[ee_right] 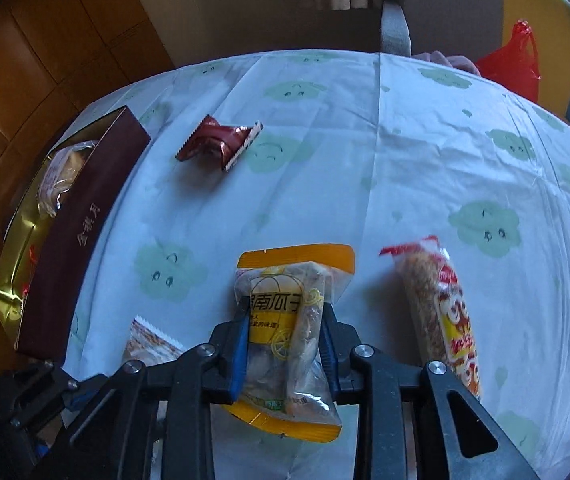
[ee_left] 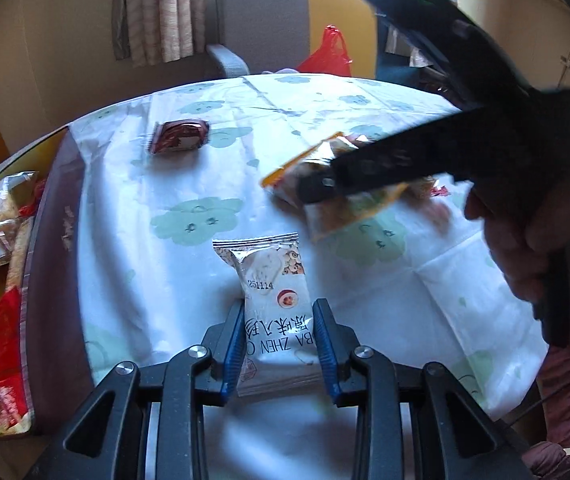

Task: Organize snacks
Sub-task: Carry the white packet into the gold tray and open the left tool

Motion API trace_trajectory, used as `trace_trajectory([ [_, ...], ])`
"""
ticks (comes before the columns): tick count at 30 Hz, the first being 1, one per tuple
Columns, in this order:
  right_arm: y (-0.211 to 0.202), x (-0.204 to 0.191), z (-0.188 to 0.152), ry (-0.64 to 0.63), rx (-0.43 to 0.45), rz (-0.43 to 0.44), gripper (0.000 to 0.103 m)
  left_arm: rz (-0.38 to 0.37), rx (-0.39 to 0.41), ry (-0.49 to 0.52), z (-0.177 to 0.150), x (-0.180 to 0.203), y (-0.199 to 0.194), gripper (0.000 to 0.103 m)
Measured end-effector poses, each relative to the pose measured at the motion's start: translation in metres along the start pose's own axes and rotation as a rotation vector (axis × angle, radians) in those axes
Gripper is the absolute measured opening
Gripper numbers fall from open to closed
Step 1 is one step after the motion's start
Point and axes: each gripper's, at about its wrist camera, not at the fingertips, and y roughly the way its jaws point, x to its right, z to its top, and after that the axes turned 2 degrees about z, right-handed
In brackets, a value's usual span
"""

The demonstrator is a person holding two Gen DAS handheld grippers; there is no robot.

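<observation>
My left gripper (ee_left: 279, 312) is shut on a white snack packet (ee_left: 273, 300) with Chinese print, held just above the tablecloth. My right gripper (ee_right: 285, 308) is shut on a yellow pumpkin-seed packet (ee_right: 289, 328); in the left wrist view that packet (ee_left: 325, 196) shows under the right gripper's dark fingers. A dark red wrapped snack (ee_left: 179, 136) (ee_right: 221, 142) lies further back on the cloth. A long red-and-yellow cracker pack (ee_right: 441, 312) lies right of my right gripper. A maroon box (ee_right: 81, 236) (ee_left: 51, 280) with a gold lining stands at the left and holds several snacks.
The table (ee_right: 405, 140) wears a white cloth with green cloud faces. A grey and yellow chair (ee_left: 269, 20) with a red plastic bag (ee_left: 331, 54) stands behind it. Curtains and a wooden cabinet are further back. The left gripper (ee_right: 45, 392) shows low left in the right wrist view.
</observation>
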Motion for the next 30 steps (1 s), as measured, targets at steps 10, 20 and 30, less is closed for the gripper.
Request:
trace_trajectory([
  [10, -0.005, 0.009, -0.011, 0.059, 0.037, 0.054, 0.032, 0.1, 0.065, -0.014, 0.006, -0.011, -0.041, 0.033],
  [20, -0.01, 0.002, -0.015, 0.078, 0.052, 0.058, 0.031, 0.144, 0.106, -0.047, 0.009, -0.019, -0.069, 0.033],
  [30, -0.005, -0.005, -0.028, 0.123, 0.038, 0.155, 0.031, 0.155, 0.116, -0.087, 0.006, -0.03, -0.078, 0.033],
])
